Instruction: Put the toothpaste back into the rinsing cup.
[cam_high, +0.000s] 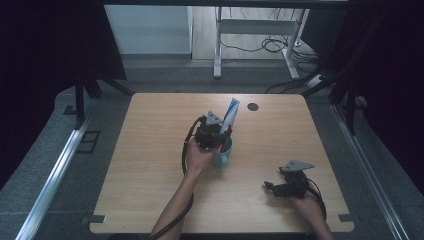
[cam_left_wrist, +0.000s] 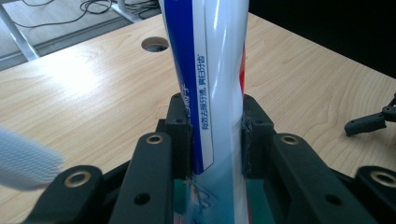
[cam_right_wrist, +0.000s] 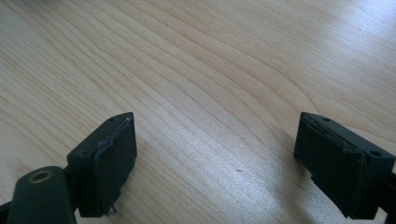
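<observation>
The left gripper (cam_high: 218, 134) is clamped on the toothpaste tube (cam_left_wrist: 212, 88), probably steadying it upright in the teal cup (cam_high: 222, 156); the right gripper (cam_right_wrist: 215, 163) rests open, idle on the table (cam_high: 150, 165)

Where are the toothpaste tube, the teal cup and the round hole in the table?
toothpaste tube (cam_left_wrist: 219, 93), left gripper view, its white and blue body
teal cup (cam_high: 221, 158), high view, its side wall
round hole (cam_high: 252, 106), high view, its dark middle
</observation>
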